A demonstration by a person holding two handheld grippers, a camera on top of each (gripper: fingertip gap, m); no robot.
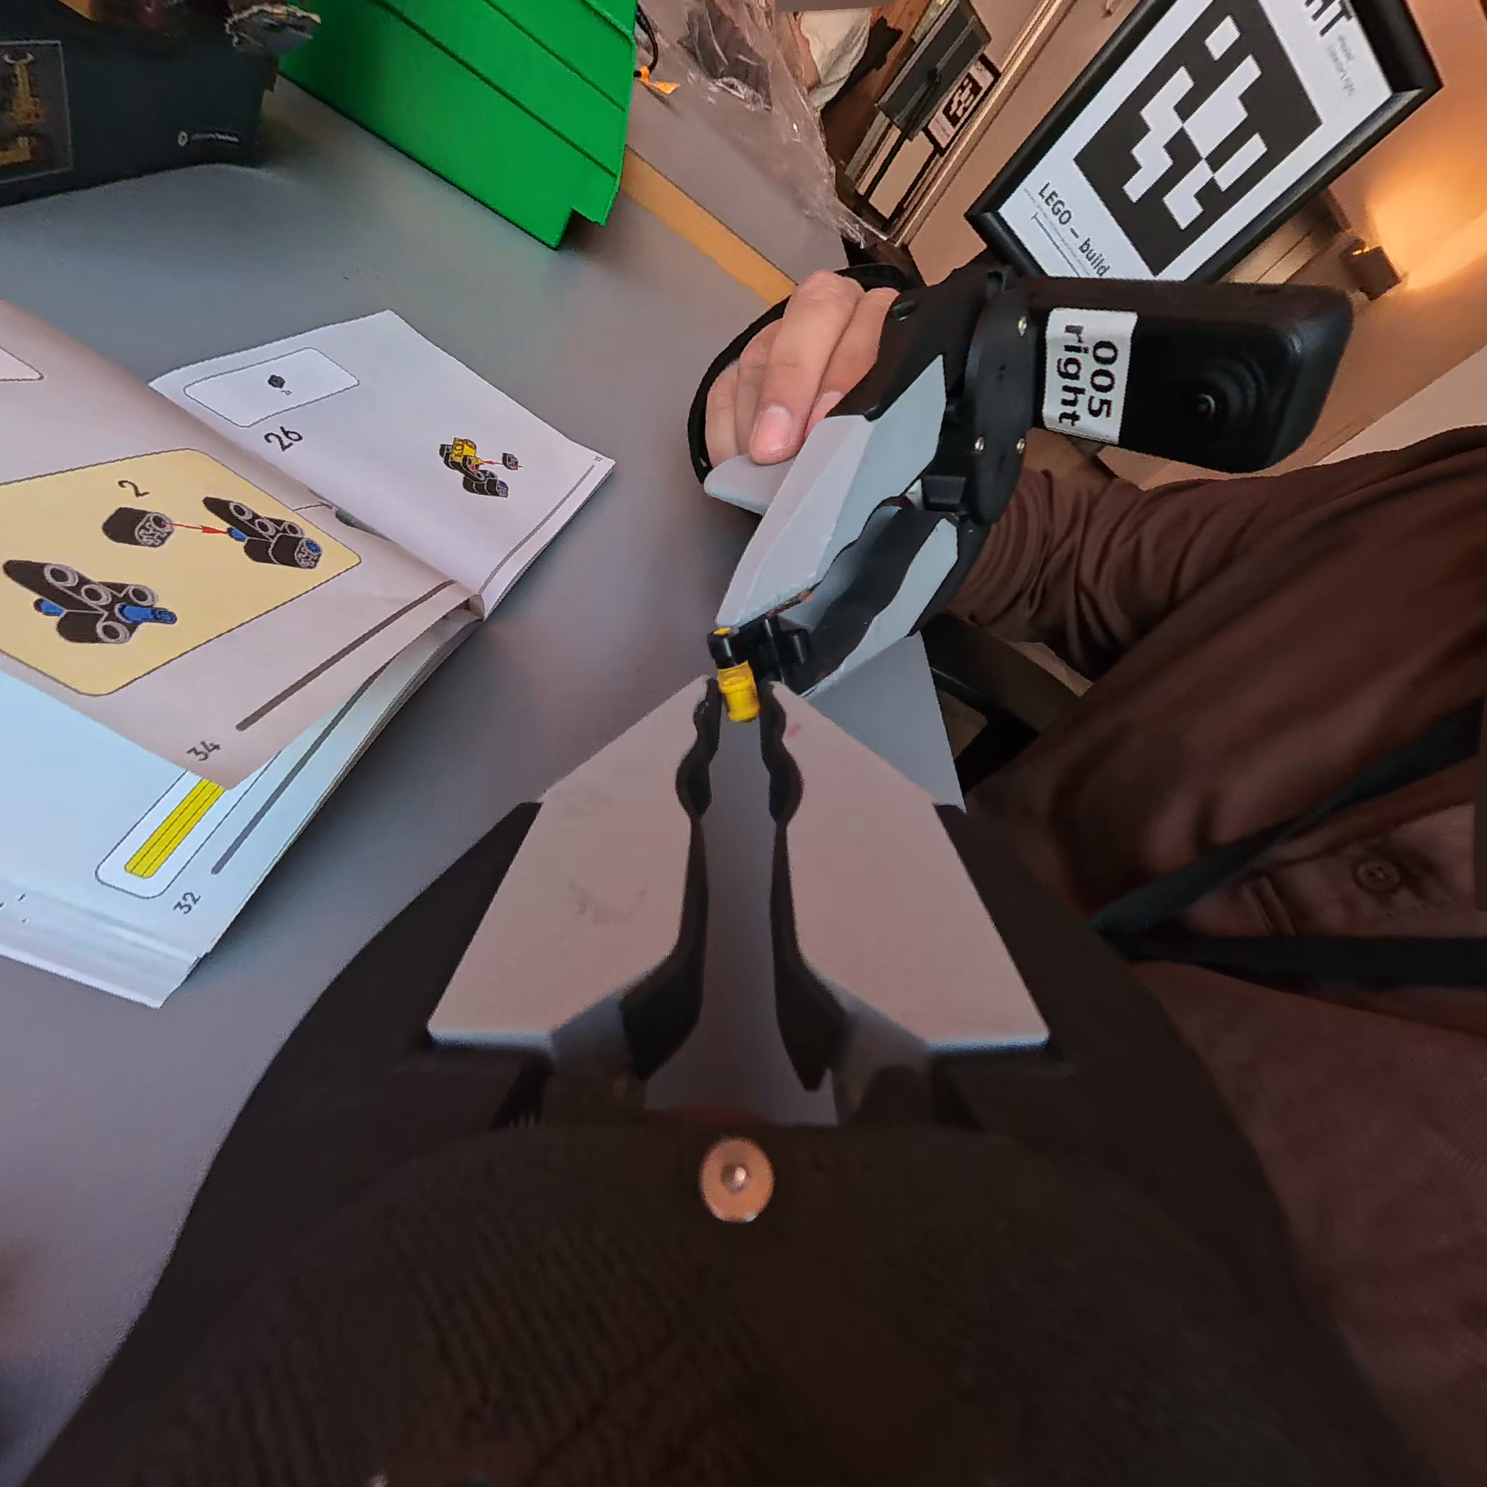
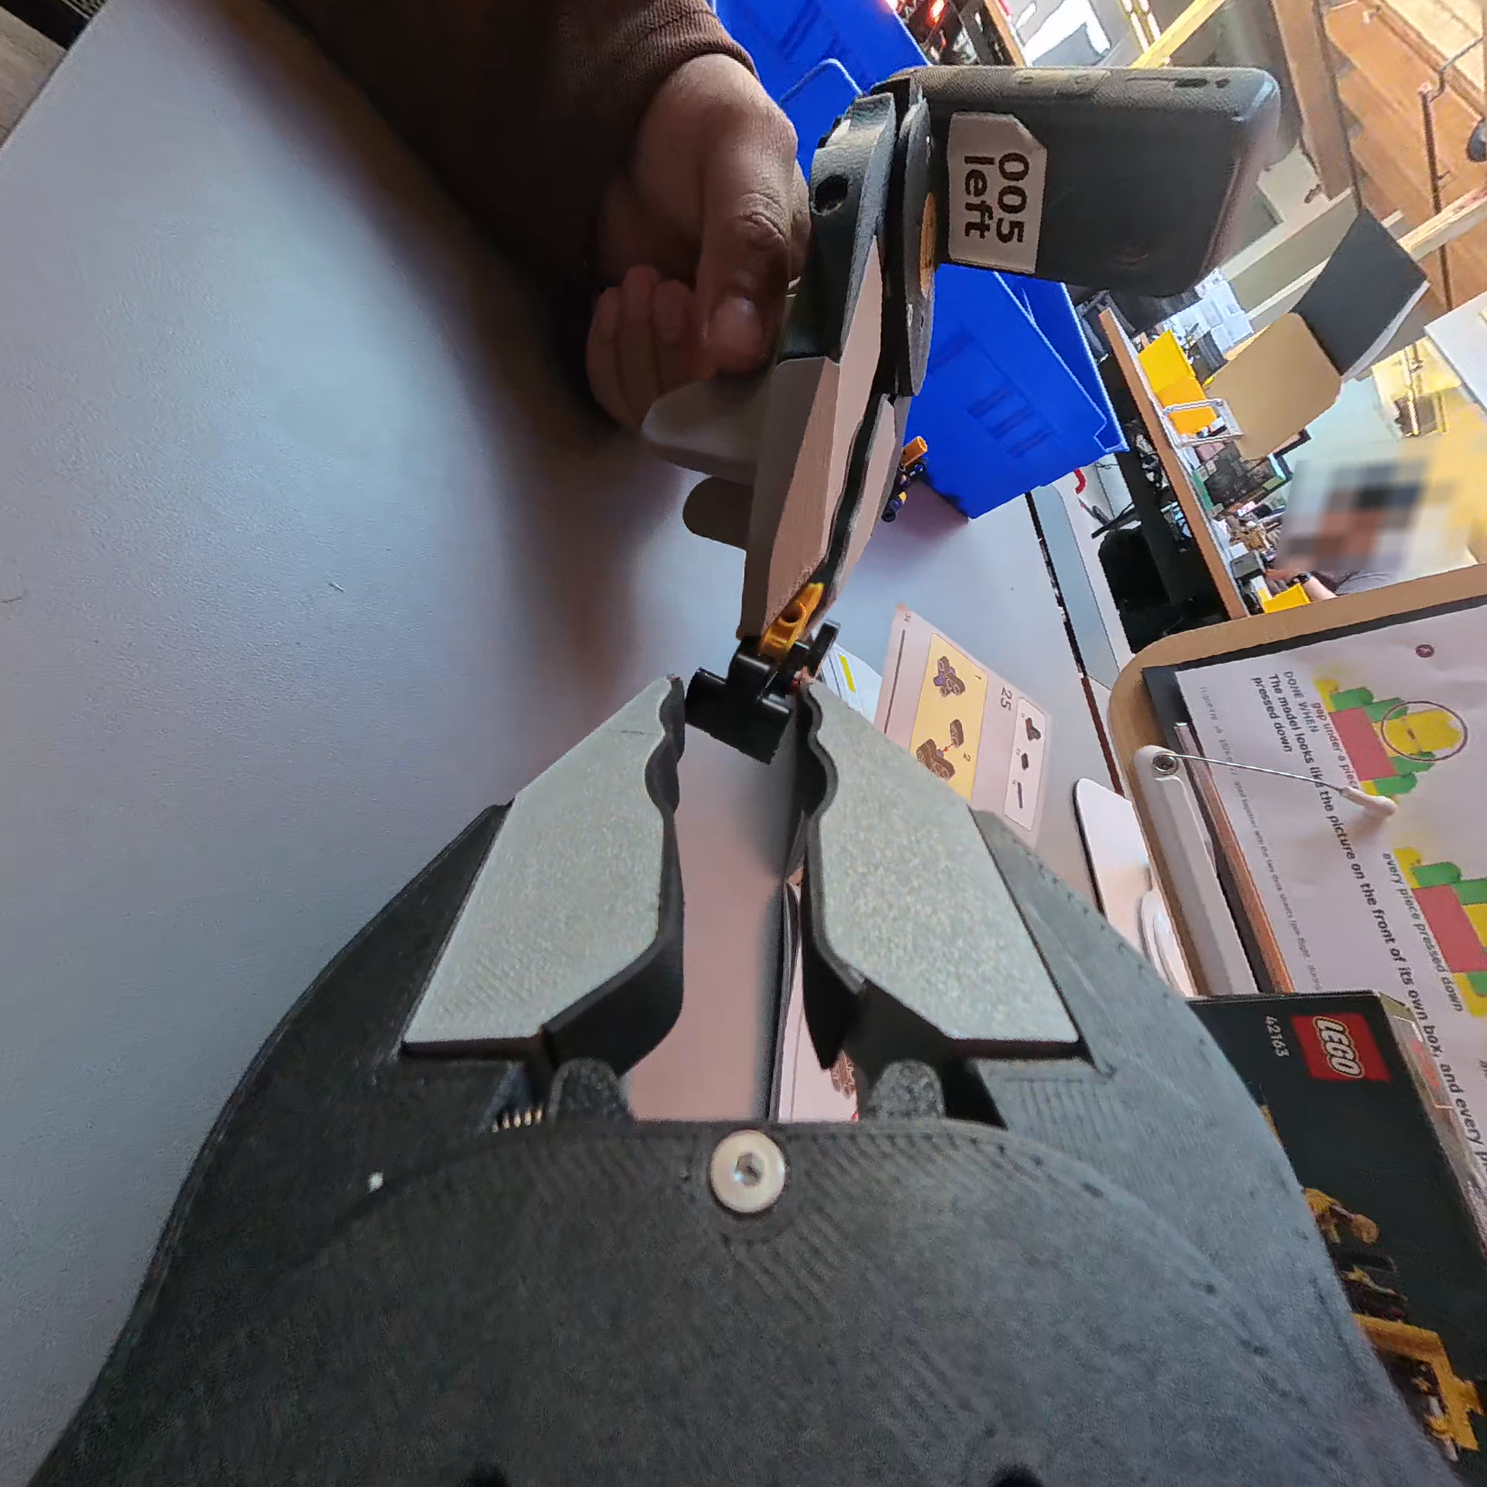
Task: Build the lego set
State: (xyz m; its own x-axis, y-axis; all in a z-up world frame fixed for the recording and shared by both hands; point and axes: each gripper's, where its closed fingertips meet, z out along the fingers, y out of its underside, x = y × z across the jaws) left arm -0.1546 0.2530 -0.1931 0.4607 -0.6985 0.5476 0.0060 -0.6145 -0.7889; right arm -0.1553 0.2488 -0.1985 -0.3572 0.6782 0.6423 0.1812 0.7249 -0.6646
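My left gripper (image 1: 739,702) is shut on a small yellow connector (image 1: 736,692), pinched at the fingertips. My right gripper (image 2: 740,708) is shut on a small black piece (image 2: 732,720). Both are held above the grey table (image 1: 402,265), tip to tip, and the yellow connector touches the top of the black piece. In the left wrist view the right gripper (image 1: 768,653) comes in from the upper right with the black piece (image 1: 760,641). In the right wrist view the left gripper (image 2: 792,624) comes down from above with the yellow connector (image 2: 782,632).
An open instruction booklet (image 1: 241,603) lies on the table to the left; it also shows in the right wrist view (image 2: 957,724). A green bin (image 1: 483,105) stands at the back, a blue bin (image 2: 990,386) farther off. The set's box (image 2: 1368,1167) and a printed sheet on a board (image 2: 1328,805) lie at the right. My two grippers' fingertips are within a few centimetres of each other.
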